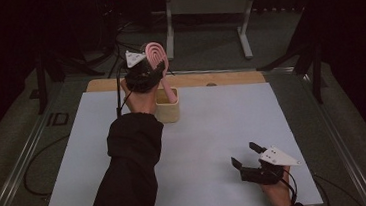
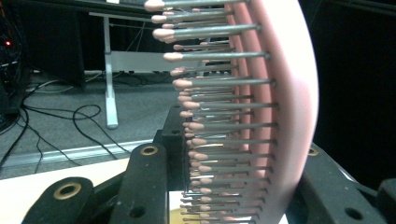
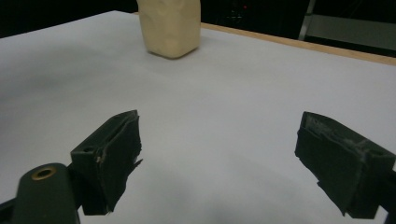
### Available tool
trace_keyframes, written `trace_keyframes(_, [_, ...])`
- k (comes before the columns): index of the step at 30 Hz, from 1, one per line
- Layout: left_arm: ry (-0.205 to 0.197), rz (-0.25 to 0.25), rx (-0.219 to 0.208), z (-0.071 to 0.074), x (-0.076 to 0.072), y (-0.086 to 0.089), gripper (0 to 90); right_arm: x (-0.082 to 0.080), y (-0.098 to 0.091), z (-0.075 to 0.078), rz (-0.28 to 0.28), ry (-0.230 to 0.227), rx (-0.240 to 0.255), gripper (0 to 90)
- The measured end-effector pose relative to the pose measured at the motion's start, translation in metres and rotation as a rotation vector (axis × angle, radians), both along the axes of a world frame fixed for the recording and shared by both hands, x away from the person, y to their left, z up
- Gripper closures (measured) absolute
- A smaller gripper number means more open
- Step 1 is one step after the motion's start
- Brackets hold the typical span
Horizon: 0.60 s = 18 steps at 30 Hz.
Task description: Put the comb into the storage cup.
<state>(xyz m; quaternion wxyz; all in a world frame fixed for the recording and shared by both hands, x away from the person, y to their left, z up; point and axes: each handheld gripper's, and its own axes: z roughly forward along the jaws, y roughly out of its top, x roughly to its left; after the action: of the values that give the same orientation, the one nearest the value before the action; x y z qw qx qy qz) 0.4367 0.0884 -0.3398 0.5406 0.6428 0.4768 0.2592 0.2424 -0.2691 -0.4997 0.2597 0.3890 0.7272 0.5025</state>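
l fingers [image 2: 224,186] clamp hairbrush [image 2: 275,107], r fingers [image 3: 224,163] wide

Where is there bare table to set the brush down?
The white table top is bare between the beige holder and the open right gripper, and left of the sleeve. It is crowded where the left gripper holds the pink brush in the holder.

**Left arm stretched far, right hand low and near**

The left gripper [image 1: 144,72] is held out on a fully extended, dark-sleeved forearm, its fingers [image 2: 149,186] clamped together on something pink. The right gripper [image 1: 246,158] sits low by the worktop's near edge — fingers [image 3: 109,154] spread wide, nothing between them.
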Motion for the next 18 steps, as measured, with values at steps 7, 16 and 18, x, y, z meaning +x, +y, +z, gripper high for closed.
trace_keyframes(7, [0.001,0.003,0.009,-0.0047,0.0022,-0.0049,64.5,0.0005,-0.0018,0.0001,-0.008,0.0,0.005,13.9])
trace_keyframes(16, [-0.004,0.016,0.013,-0.0052,0.0029,-0.0056,64.5,0.0006,-0.0018,0.0004,-0.009,-0.001,0.007,13.9])
trace_keyframes(18, [-0.003,0.018,0.013,-0.0056,0.0035,-0.0047,64.5,0.0005,-0.0018,0.0004,-0.01,0.0,0.007,13.9])
